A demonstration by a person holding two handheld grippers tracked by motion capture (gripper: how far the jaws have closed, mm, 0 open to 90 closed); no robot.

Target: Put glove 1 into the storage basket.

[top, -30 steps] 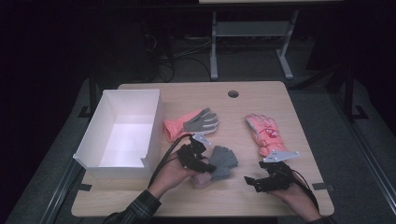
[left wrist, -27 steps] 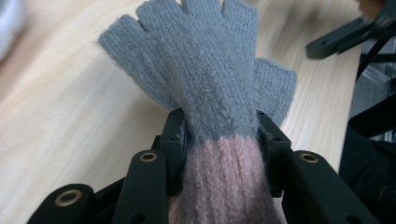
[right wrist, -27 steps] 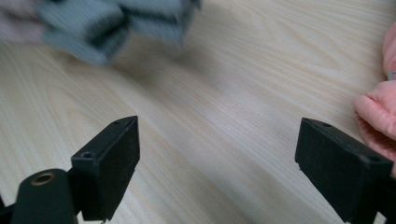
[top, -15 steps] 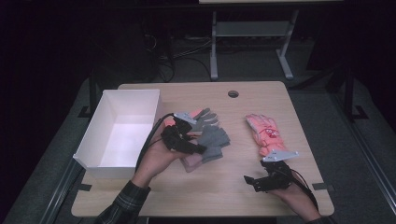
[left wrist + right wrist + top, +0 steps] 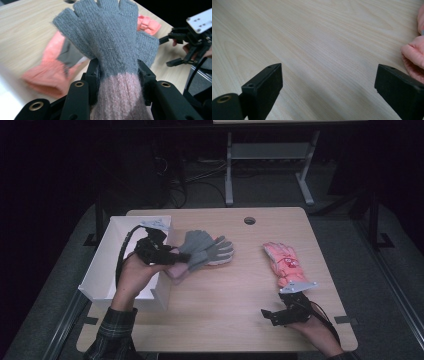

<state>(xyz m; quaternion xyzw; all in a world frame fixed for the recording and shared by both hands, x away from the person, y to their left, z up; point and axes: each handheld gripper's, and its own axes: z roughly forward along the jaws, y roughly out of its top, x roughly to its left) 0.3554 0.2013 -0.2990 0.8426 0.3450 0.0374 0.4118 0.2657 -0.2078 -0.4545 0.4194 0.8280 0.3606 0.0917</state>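
My left gripper (image 5: pixel 172 257) is shut on the pink cuff of a grey knit glove (image 5: pixel 196 245), held above the table beside the white box (image 5: pixel 100 270). Seen from the left gripper view, the grey knit glove (image 5: pixel 110 37) stands up between the jaws of my left gripper (image 5: pixel 117 75). Under it on the table lies a salmon glove with a grey palm (image 5: pixel 223 251) (image 5: pixel 50 72). A second salmon glove (image 5: pixel 282 262) (image 5: pixel 414 55) lies at the right. My right gripper (image 5: pixel 267 316) (image 5: pixel 328 82) rests near the front edge; its jaws have just been opening and hold nothing.
The white box is open-topped and sits at the table's left edge (image 5: pixel 150 330). A round cable hole (image 5: pixel 249 220) is at the back of the table. A metal stand (image 5: pixel 267 155) and cables lie on the floor behind.
My left gripper has lifted the grey knit glove from the table's middle and carried it up and left toward the white box. The right gripper has stayed put.
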